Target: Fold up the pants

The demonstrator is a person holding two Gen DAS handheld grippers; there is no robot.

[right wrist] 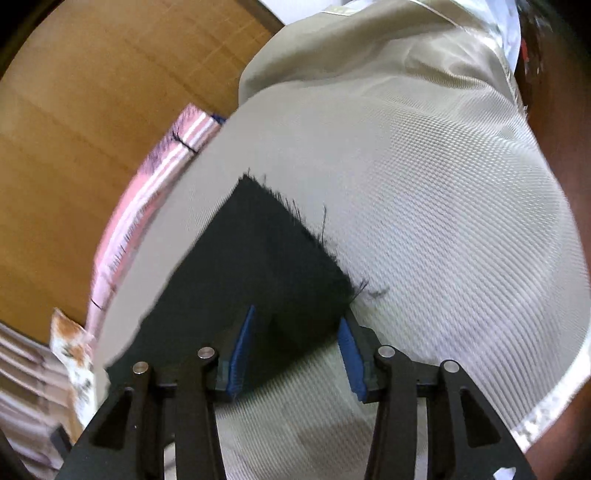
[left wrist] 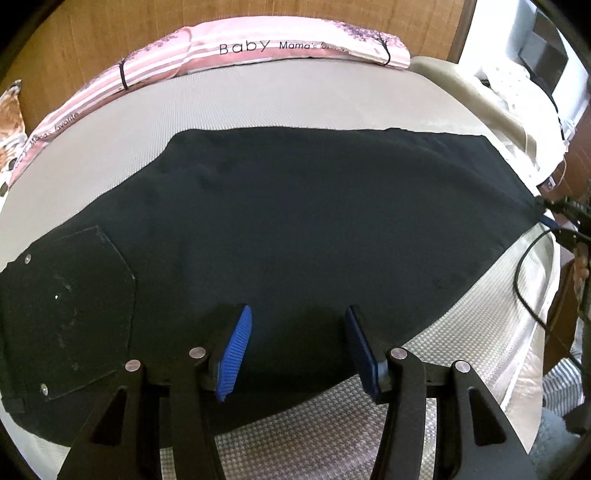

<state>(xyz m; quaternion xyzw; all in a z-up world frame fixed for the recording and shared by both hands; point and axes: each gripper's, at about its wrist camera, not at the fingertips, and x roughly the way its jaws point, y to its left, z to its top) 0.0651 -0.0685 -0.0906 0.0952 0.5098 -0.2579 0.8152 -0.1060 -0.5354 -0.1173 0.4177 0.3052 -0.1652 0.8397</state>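
Black pants (left wrist: pixel 288 229) lie flat across a beige woven mat (left wrist: pixel 258 99), folded lengthwise, back pocket (left wrist: pixel 74 314) at the left, leg end at the right. My left gripper (left wrist: pixel 297 325) is open just above the near edge of the pants at mid-length, empty. In the right wrist view the frayed leg hem (right wrist: pixel 280 251) of the pants lies on the mat (right wrist: pixel 424 203). My right gripper (right wrist: pixel 297 332) is open over the hem's near corner, jaws apart on either side of the cloth, gripping nothing. The right gripper also shows at the right edge of the left wrist view (left wrist: pixel 569 218).
A pink striped cushion (left wrist: pixel 258 48) printed "Baby" runs along the mat's far edge against a wooden wall (left wrist: pixel 92 33). A black cable (left wrist: pixel 524 273) hangs at the right. White items (left wrist: pixel 532 74) stand at the far right. A cat-print cloth (right wrist: pixel 74 350) lies at the left.
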